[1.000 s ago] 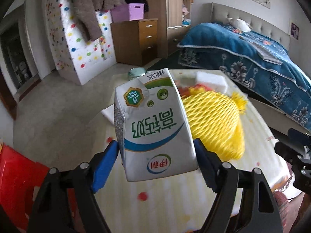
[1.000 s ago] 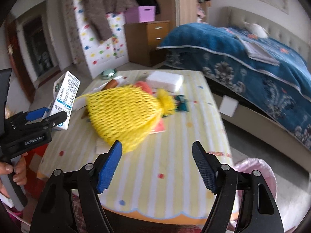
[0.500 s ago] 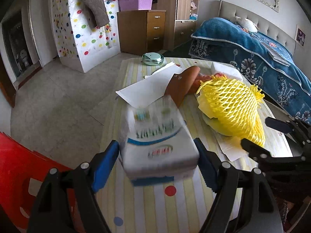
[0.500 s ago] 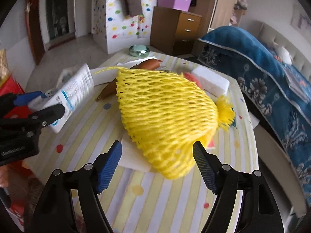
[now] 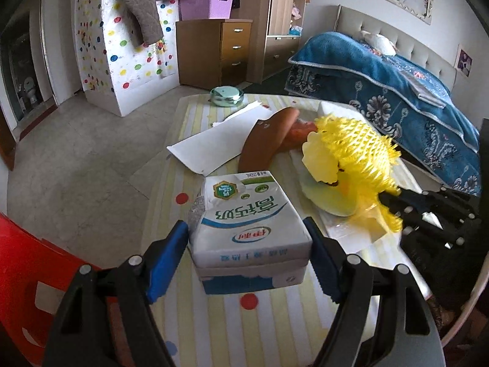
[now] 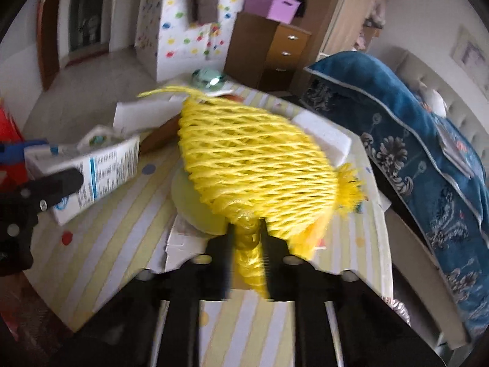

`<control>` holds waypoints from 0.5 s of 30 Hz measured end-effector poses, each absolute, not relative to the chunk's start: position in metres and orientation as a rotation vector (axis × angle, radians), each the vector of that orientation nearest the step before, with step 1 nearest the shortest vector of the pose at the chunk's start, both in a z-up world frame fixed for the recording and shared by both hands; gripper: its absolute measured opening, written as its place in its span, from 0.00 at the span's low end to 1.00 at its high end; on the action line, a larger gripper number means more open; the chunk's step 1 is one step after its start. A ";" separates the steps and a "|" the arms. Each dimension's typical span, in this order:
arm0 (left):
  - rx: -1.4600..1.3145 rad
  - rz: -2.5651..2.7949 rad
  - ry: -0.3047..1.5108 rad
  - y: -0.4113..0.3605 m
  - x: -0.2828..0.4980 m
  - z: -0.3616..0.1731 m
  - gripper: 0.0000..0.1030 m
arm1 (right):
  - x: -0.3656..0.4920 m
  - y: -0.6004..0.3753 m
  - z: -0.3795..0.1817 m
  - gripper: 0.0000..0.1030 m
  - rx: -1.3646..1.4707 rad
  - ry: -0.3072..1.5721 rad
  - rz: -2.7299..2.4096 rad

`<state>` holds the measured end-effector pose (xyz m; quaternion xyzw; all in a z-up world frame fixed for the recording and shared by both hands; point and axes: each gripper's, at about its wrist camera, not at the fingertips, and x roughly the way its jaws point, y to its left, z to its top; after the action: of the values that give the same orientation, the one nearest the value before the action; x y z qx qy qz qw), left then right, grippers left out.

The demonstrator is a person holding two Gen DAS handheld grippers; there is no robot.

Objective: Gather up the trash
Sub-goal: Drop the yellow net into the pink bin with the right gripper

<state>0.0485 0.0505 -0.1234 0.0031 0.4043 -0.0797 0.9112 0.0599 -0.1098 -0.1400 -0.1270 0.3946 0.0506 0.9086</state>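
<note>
Milk carton (image 5: 249,229), white with blue and green print, sits between the blue pads of the left tool (image 5: 247,263), both pads pressed against its sides, so that this tool is clamped on it; the carton lies low over the near end of the striped, dotted worktop (image 5: 214,330), and contact with the surface cannot be determined. The right-wrist view shows the same carton (image 6: 101,168) at the left, tilted. Yellow foam net (image 6: 253,165) lies near the middle of the worktop, partly over a pale green plate (image 6: 195,211) and white paper. The right tool (image 6: 247,241) is closed on the bunched near end of the net, its fingers drawn tight around the yellow strands; from the left wrist this tool (image 5: 428,214) appears as a black body at the right, touching the net (image 5: 351,156). Behind the net lie a brown curved piece (image 5: 266,140), a white paper sheet (image 5: 214,146), a white foam block (image 6: 324,137) and a round metallic tin (image 5: 226,95) at the far edge. A bed with a blue cover (image 5: 397,91) stands beyond the worktop on the right, and a red chair (image 5: 27,263) is beside the worktop on the left.
</note>
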 end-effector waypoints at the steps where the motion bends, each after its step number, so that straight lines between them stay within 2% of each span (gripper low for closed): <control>1: 0.003 -0.167 0.828 0.050 0.047 -0.122 0.71 | 0.056 -0.119 -0.132 0.10 -0.218 0.794 0.102; 10: 0.000 -0.212 0.731 0.031 0.027 -0.089 0.71 | 0.028 -0.181 -0.079 0.09 0.010 0.689 0.088; 15: 0.016 -0.286 0.669 0.005 0.016 -0.072 0.71 | 0.004 -0.209 -0.068 0.09 0.096 0.685 0.079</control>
<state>0.0159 0.0049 -0.0724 0.0080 0.3273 -0.1401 0.9344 0.0039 -0.2094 -0.0678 0.0471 0.3357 0.0385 0.9400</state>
